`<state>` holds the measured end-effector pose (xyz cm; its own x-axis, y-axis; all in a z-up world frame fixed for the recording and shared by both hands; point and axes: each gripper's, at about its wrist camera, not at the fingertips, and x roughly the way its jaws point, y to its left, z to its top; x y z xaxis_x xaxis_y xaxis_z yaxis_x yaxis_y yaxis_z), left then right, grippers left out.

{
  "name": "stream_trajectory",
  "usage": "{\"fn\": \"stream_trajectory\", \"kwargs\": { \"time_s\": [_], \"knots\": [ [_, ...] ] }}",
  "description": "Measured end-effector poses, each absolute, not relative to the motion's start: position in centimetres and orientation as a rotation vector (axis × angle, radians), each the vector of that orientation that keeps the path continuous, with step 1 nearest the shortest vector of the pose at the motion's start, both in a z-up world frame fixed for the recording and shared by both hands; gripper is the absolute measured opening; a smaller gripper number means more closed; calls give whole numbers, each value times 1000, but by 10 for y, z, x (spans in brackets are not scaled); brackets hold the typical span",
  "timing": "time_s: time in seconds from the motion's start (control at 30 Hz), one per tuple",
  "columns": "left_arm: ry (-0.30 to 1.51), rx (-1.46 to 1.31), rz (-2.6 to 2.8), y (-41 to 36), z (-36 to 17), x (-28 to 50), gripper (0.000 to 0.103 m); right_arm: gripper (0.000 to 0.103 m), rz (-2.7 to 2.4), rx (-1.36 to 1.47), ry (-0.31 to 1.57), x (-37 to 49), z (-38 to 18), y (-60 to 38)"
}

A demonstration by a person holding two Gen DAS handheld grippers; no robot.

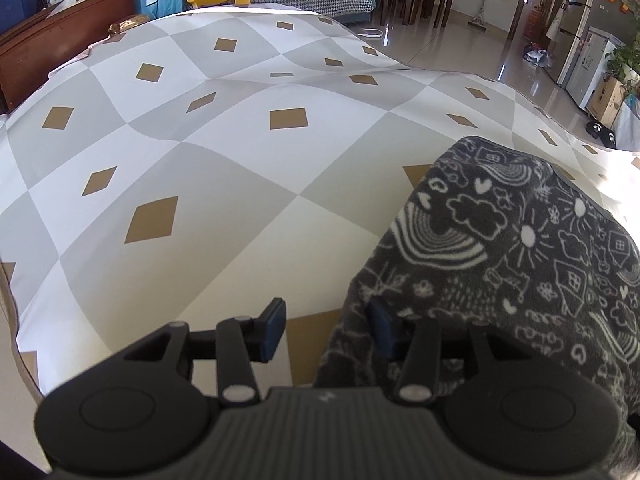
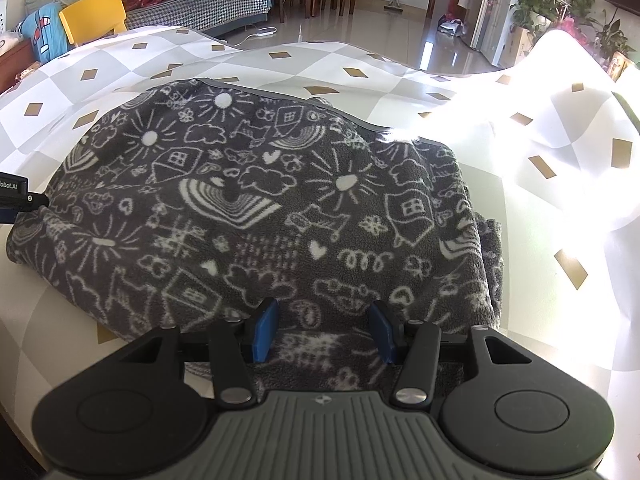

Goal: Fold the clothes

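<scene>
Folded grey garment [image 2: 256, 208] lies on tablecloth [image 1: 200, 184], perhaps unheld.

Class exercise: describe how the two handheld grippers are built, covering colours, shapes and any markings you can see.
Both the left gripper and the right gripper have a ribbed grey body, black rounded side housings with circular insets, black link arms with silver rivets, and blue-padded jaws. A small white emblem marks each grey body.
</scene>
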<state>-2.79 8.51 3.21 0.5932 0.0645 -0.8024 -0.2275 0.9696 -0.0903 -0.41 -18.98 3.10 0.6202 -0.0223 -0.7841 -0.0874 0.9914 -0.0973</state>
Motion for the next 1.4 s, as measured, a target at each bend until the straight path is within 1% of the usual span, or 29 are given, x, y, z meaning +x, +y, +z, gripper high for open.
{"fn": "stream_trajectory", "kwargs": {
  "time_s": [0.07, 0.13, 0.2, 0.27, 0.37, 0.63, 0.77, 1.13, 1.4],
  "knots": [
    [889, -200, 153, 82, 39, -32, 45, 50, 37, -131, 902, -4, 31, -190],
    [838, -186, 118, 74, 49, -36, 53, 50, 34, -130, 903, -5, 32, -189],
    [781, -159, 83, 63, 58, -39, 68, 50, 29, -130, 903, -6, 32, -187],
    [759, -129, 50, 50, 62, -38, 73, 50, 24, -131, 899, -6, 31, -186],
    [748, -96, 4, 32, 63, -35, 73, 50, 21, -130, 894, -7, 31, -186],
    [852, -54, -41, 5, 33, -24, 73, 50, 21, -123, 886, -8, 31, -188],
    [863, 22, -40, -4, 23, -26, 77, 50, 15, -100, 888, -6, 31, -189],
    [879, 56, -41, -3, 20, -32, 79, 52, 10, -64, 890, -2, 32, -194],
    [895, 54, -4, 0, 21, -41, 86, 52, 20, -47, 891, 0, 32, -201]
  ]
}}
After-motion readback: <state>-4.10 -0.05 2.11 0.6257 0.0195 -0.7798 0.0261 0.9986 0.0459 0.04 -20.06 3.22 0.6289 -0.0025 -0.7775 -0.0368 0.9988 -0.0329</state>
